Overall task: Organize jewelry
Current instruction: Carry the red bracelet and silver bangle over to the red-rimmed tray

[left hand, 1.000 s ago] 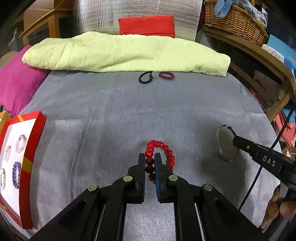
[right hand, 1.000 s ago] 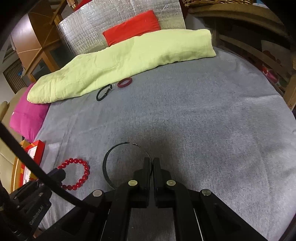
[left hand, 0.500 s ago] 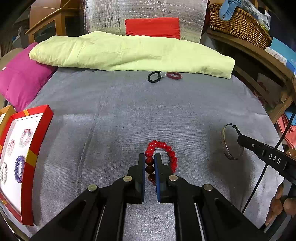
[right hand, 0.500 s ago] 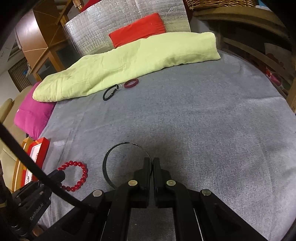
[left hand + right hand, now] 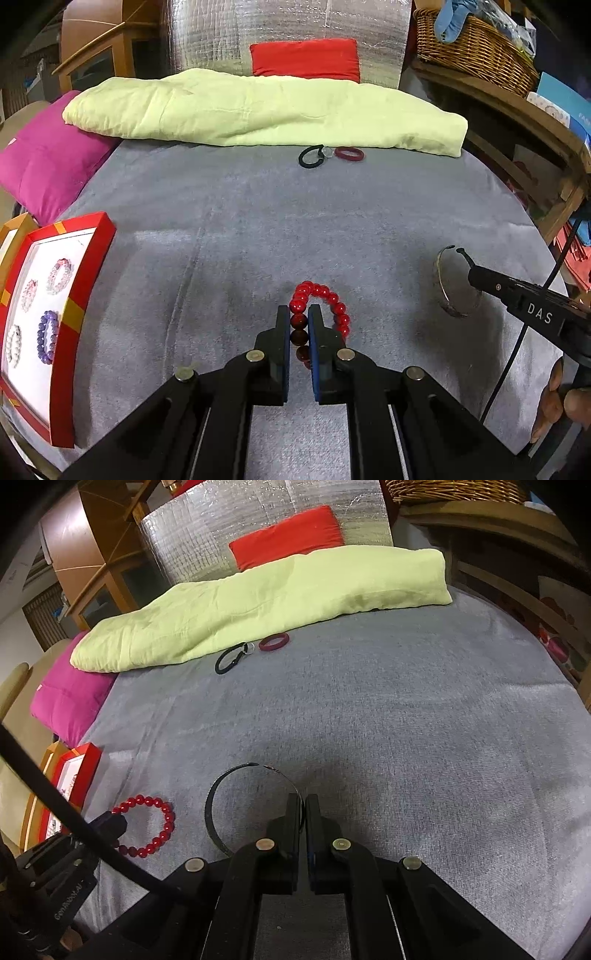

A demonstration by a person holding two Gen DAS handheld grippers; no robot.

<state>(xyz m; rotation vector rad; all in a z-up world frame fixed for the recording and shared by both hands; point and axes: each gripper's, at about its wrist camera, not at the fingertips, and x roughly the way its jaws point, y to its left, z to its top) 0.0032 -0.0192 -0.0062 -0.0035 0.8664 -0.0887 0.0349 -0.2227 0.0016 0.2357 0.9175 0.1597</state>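
My left gripper [image 5: 299,314] is shut on a red bead bracelet [image 5: 325,295], held above the grey cloth; the bracelet also shows in the right wrist view [image 5: 155,823]. My right gripper [image 5: 303,801] is shut on a thin silver open bangle [image 5: 218,797], which also shows in the left wrist view [image 5: 443,280]. A red-framed jewelry tray [image 5: 85,280] with several bead bracelets lies at the left. A black hair tie [image 5: 312,157] and a dark red ring bangle [image 5: 349,154] lie far ahead by the green blanket.
A folded light-green blanket [image 5: 258,110] spans the far edge, with a red cushion [image 5: 304,57] behind and a magenta pillow [image 5: 48,166] at far left. A wicker basket [image 5: 476,44] sits on wooden shelving to the right.
Both grippers have lifted and drawn back a little with their pieces still held; the tray and the far items sit lower and further right in view.
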